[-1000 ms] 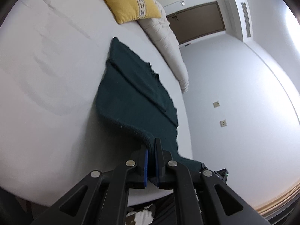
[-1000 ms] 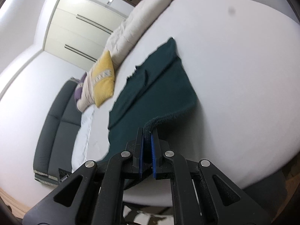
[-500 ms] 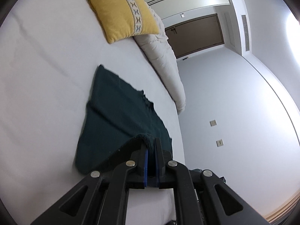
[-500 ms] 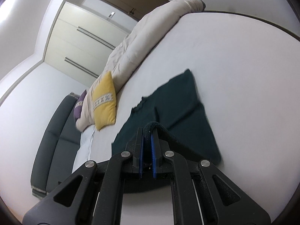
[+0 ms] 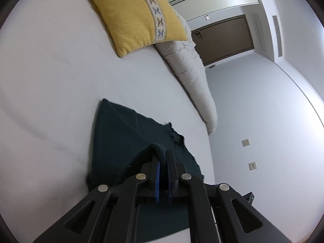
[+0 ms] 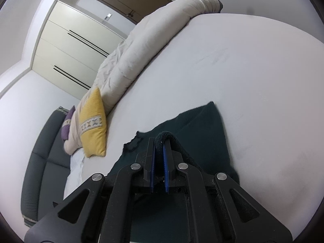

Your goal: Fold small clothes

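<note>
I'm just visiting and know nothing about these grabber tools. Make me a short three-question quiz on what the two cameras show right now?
1. True or false: the left gripper is open and holds nothing.
2. Multiple choice: what lies on the white bed beyond the dark green garment?
A. a red blanket
B. a yellow pillow
C. a stack of books
3. Fill in: the right gripper is shut on a fold of the ____.

Key:
1. False. Its jaws pinch a raised fold of the garment.
2. B. It rests against a rolled cream duvet.
3. Dark green garment, seen bunched between the blue pads.
</note>
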`<state>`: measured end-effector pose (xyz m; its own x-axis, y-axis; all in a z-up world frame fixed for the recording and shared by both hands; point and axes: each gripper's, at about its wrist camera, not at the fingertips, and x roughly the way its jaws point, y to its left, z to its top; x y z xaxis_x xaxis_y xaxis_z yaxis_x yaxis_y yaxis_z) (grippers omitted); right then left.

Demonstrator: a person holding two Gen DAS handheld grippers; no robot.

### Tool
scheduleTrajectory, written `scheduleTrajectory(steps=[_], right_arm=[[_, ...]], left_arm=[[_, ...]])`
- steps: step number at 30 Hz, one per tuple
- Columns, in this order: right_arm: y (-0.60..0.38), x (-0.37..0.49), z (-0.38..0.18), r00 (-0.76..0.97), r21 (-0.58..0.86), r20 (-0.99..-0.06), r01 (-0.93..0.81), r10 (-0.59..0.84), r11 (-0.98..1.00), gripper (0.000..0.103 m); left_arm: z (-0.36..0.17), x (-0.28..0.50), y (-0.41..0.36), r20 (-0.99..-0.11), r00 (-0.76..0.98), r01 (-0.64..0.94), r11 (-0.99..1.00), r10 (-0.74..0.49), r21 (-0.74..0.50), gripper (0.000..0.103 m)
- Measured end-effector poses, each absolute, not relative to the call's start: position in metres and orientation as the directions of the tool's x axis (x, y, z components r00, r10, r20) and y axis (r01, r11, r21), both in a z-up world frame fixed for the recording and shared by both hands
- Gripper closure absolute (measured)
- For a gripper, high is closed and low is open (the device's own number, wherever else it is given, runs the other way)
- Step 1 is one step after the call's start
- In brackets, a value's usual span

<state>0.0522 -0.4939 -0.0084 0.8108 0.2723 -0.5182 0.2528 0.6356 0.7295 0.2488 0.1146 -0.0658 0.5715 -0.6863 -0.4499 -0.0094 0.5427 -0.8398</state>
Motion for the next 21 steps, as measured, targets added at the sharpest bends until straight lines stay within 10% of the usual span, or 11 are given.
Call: scheduleTrajectory(steps=[10,13,17,21], right_arm=[[-0.506,0.149,-0.055,0.772,0.682,-0.595,0.337,0.224,0.649,0.096],[-0.509,0.175,-0.077,0.720,0.640,-0.663,0.400,0.207,0.656,0.092],[-0.512,0.186,-0.088,0.722,0.615,-0.673,0.423,0.163,0.666,0.058],[-0.512,0.176,-0.082,0.735,0.593,-0.664,0.411,0.133,0.692,0.056]], left_arm=[[-0.105,0.319,0.105,-0.551,0.557,-0.081,0.620,-0.621,-0.780,0.095],[-0.117,0.327,0.102,-0.571,0.540,-0.098,0.628,-0.618,-0.772,0.077],[-0.114,0.319,0.105,-0.566,0.552,-0.087,0.633,-0.612,-0.769,0.055],[-0.108,0.308,0.111,-0.554,0.563,-0.080,0.627,-0.613,-0.775,0.055]])
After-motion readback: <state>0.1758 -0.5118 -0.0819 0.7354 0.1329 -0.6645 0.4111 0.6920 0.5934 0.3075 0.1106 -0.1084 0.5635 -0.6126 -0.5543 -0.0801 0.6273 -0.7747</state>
